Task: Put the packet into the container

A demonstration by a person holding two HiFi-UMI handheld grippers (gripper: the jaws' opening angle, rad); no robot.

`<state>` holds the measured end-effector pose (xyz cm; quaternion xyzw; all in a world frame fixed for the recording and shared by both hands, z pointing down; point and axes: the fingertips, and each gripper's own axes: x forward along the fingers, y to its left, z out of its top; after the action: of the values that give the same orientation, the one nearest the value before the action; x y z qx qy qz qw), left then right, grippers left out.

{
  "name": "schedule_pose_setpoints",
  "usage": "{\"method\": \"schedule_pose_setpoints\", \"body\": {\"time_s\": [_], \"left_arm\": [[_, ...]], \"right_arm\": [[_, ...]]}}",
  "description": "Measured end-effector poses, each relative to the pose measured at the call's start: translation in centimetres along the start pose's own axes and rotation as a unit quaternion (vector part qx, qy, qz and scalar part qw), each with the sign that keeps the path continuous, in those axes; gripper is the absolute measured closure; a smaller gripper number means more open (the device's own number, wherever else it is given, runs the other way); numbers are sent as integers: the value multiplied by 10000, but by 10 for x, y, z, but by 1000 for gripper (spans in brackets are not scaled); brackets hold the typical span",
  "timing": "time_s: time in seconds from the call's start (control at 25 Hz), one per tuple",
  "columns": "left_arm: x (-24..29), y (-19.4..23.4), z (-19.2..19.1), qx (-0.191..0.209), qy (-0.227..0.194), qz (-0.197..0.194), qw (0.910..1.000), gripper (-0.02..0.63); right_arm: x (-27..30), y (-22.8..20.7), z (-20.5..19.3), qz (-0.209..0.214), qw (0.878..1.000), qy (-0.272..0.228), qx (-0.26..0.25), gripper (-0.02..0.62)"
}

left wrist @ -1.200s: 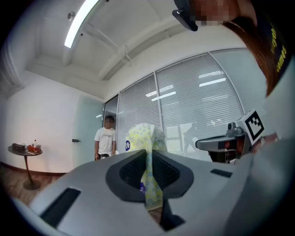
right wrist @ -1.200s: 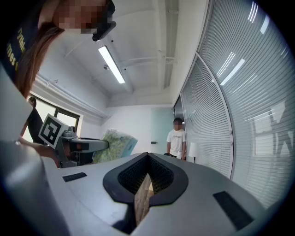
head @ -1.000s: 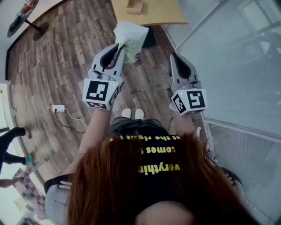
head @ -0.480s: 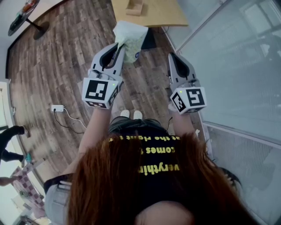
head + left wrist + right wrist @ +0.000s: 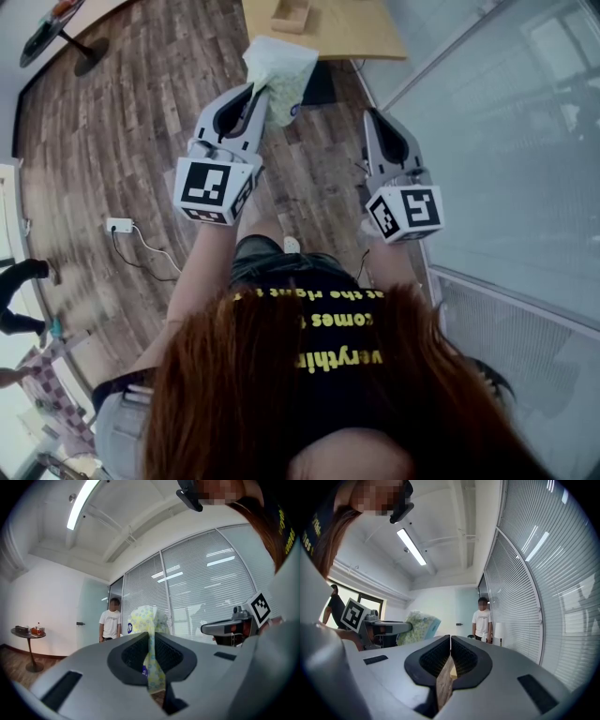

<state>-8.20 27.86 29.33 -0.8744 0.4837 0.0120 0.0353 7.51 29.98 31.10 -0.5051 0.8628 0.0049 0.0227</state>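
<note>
Left gripper (image 5: 253, 92) pinches soft patterned packet (image 5: 281, 70), held level in air. Right gripper (image 5: 371, 116) closed, empty. Container (image 5: 292, 13) on tabletop (image 5: 349, 33) ahead, well apart. Advisable: hold pinch firm, release only over container.

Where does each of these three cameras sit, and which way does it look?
Head view: on the person's head, looking steeply down at the floor; hair, arms, left tongs, right tongs show.
Left gripper view: on the left tongs, looking level along jaws shut on the packet; hair top right.
Right gripper view: on the right tongs, level along shut empty jaws; hair top left.
Both gripper views share the bystander.
</note>
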Motion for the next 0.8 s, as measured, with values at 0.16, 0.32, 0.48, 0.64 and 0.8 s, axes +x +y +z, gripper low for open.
{"method": "schedule_pose_setpoints", "body": {"time_s": [0.16,0.32,0.48,0.64,0.8], "left_arm": [[23,13,-5,-10,29,10,10000,577],[64,46,4,-35,57,-20,10000,577],[83,61,-3,2,26,-114,9999,577],[112,87,-8,-15,20,-216,9998,577],[141,115,-12,-10,21,-333,9994,577]], "right_arm": [[20,-14,-4,14,10000,34,13,578],[68,-30,9,23,10000,64,29,578],[86,-35,5,-42,10000,15,-10,578],[122,-47,6,-172,9998,-71,-46,578],[160,-58,10,-305,9993,-175,-83,578]]}}
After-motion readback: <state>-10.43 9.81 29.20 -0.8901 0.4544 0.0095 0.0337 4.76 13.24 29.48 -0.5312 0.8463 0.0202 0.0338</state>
